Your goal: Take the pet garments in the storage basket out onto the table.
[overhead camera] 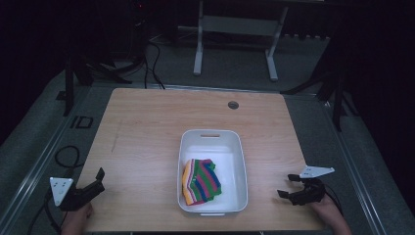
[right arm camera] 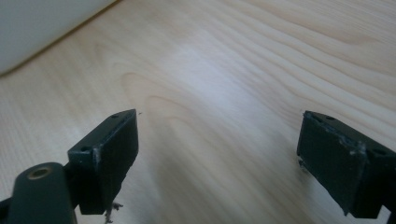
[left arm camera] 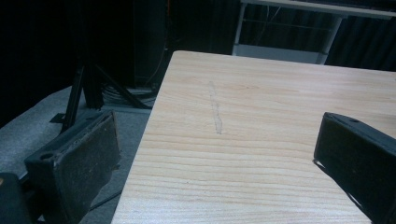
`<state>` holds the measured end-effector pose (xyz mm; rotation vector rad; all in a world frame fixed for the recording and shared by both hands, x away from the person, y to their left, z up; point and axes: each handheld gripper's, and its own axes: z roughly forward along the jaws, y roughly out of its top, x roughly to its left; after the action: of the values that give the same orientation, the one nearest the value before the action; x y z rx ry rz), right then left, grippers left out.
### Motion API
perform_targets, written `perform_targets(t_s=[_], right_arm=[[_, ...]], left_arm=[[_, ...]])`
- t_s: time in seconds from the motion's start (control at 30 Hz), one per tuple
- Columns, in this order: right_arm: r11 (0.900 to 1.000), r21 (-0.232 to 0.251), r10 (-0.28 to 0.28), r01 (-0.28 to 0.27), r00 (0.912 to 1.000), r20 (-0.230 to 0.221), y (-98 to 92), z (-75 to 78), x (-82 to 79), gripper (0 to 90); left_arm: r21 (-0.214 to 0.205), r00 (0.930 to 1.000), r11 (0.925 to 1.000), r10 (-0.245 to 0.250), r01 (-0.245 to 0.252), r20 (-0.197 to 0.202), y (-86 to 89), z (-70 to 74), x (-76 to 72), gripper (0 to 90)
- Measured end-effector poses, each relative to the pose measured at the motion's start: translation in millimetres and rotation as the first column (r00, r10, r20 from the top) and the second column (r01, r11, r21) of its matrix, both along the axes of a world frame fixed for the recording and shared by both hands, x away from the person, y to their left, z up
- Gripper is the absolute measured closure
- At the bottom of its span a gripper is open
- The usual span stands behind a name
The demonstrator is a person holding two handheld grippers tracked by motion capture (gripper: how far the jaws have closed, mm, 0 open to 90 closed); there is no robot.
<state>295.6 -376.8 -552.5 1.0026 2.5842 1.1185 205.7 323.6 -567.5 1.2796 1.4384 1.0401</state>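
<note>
High view: white plastic bin (overhead camera: 239, 161) at centre of the wooden table (overhead camera: 147, 127); folded striped cloth (overhead camera: 200, 181) lies inside, lower left of the bin.
Left gripper (overhead camera: 95, 182), lower left: parked at table edge, well apart from bin.
Right gripper (overhead camera: 289, 186), lower right: likewise parked.
Left gripper view: jaws wide apart, holding nothing, over the table's corner.
Right gripper view: jaws wide apart, holding nothing; bin wall upper left.
Judgement: rest stance, ready to begin.

I see the tub (overhead camera: 211, 171) on the table (overhead camera: 142, 132), toward its near edge — the folded cloth (overhead camera: 200, 181) lies inside, at the near end. My left gripper (overhead camera: 95, 183) sits left of it, my right gripper (overhead camera: 289, 186) right — both well apart from it.
</note>
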Motion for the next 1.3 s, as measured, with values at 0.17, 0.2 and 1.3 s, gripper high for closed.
perform_targets(t_s=[0.17,0.2,1.3], right_arm=[[0.9926,-0.042,0.115,-0.114,0.9931,0.022,23.2,7.1,-3.1,11.5],[0.9903,-0.037,0.134,-0.134,0.9908,0.018,26.6,9.1,-2.2,11.6],[0.909,-0.038,0.417,-0.415,0.9059,0.075,135.7,103.0,13.0,10.9]], left_arm=[[-0.001,1.0,1.0,0.0,0.0,0.0,0.1,0.0,-0.1,0.9],[-0.001,1.0,1.0,0.0,0.0,0.0,0.1,0.0,-0.1,0.9],[-0.006,1.0,1.0,-0.004,0.004,-0.001,0.7,0.2,-0.5,0.9]])
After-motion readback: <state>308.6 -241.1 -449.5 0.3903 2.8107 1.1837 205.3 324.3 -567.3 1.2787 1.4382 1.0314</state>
